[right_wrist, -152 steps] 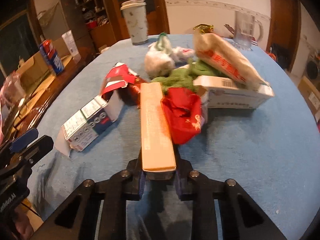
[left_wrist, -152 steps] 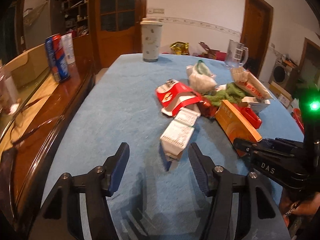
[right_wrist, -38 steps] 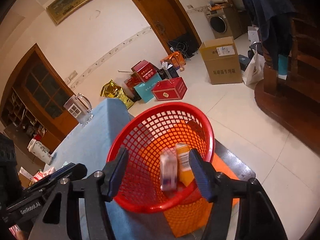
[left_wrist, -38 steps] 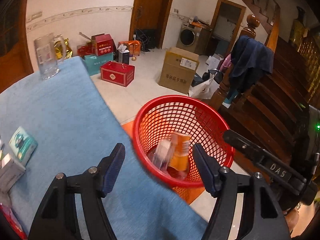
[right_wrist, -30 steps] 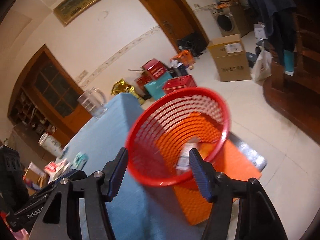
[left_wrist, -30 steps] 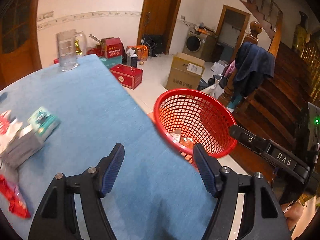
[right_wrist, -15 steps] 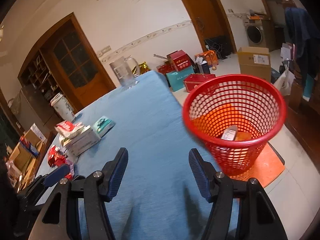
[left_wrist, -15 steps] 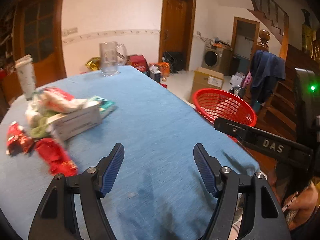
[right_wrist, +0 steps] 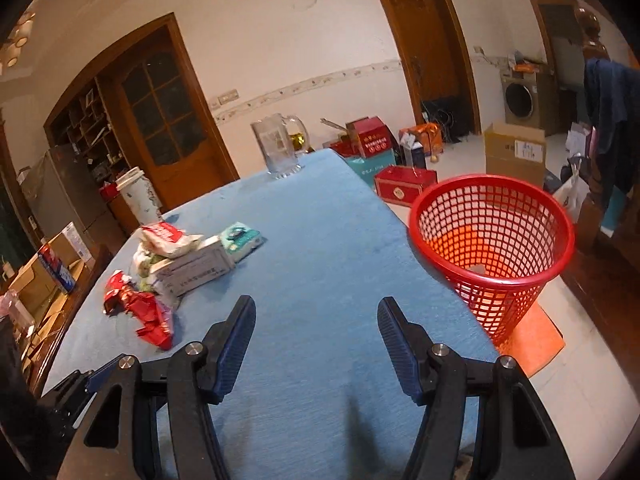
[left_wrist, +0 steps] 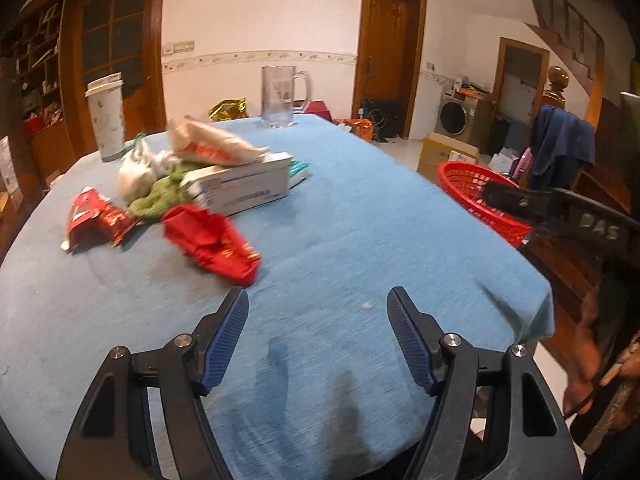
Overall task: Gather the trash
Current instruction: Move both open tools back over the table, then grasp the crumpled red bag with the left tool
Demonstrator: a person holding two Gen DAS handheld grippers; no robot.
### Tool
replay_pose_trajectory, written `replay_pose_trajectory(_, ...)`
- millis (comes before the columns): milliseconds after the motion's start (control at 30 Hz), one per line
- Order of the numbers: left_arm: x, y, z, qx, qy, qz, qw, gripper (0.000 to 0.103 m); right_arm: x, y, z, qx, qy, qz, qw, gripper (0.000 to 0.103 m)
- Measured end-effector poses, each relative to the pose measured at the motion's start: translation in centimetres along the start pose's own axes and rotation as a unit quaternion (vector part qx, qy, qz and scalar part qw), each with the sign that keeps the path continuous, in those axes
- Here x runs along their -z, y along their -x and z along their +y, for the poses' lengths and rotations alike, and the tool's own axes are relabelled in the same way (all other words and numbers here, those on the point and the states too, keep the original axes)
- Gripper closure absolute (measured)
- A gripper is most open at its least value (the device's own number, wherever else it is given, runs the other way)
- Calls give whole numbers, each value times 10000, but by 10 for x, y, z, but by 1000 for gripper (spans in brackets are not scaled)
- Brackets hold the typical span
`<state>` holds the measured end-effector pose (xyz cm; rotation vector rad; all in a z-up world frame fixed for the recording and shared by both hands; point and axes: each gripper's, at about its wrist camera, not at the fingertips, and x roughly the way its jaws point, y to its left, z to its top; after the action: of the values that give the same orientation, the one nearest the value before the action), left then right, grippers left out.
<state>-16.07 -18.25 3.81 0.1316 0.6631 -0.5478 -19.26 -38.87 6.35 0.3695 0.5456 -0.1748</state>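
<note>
A pile of trash lies on the blue table [left_wrist: 340, 240]: a crumpled red wrapper [left_wrist: 212, 240], a red packet [left_wrist: 96, 216], a long white box [left_wrist: 240, 188], a beige bag [left_wrist: 212, 146], a green cloth [left_wrist: 160, 192] and a teal packet [right_wrist: 240, 240]. The pile also shows in the right wrist view [right_wrist: 180, 264]. My left gripper [left_wrist: 318, 316] is open and empty just in front of the red wrapper. My right gripper [right_wrist: 316, 320] is open and empty over the table's near part. The red mesh basket [right_wrist: 492, 236] stands on the floor right of the table, with some trash inside.
A glass mug [left_wrist: 282, 96] and a white lidded cup [left_wrist: 106, 116] stand at the table's far side. Cardboard and red boxes [right_wrist: 404, 184] sit on the floor beyond the basket. A wooden stair post with a dark coat [left_wrist: 560, 152] stands at right.
Both grippers let their boxes fall into the red basket, then swung back from it to face the table and the trash pile. Both stay open and empty.
</note>
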Motion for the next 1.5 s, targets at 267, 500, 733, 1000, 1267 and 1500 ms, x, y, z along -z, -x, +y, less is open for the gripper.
replay_pose_trajectory(267, 10, 19, 29, -274, 224, 24, 9994, 27, 6, -8, 25, -449, 132, 257, 9986, 34)
replay_pose_trajectory(500, 15, 34, 77, -752, 819, 252, 9935, 27, 21, -19, 50, -865, 333, 564, 9941, 34)
replay_pose_trajectory(733, -2, 21, 107, -505, 1530, 486, 9857, 27, 25, -13, 52, -914, 423, 494, 9937, 34)
replay_pose_trajectory(1000, -34, -28, 114, -53, 2145, 766, 9737, 26, 25, -13, 42, -950, 339, 484, 9937, 32)
replay_pose_trajectory(1267, -41, -73, 96, -219, 1899, 1020, 9762, 32, 13, -10, 45, -1095, 459, 471, 9918, 32)
replay_pose_trajectory(1500, -30, -46, 117, -393, 1737, 746, 9812, 60, -17, -30, 87, -1534, 1170, 580, 9795, 32)
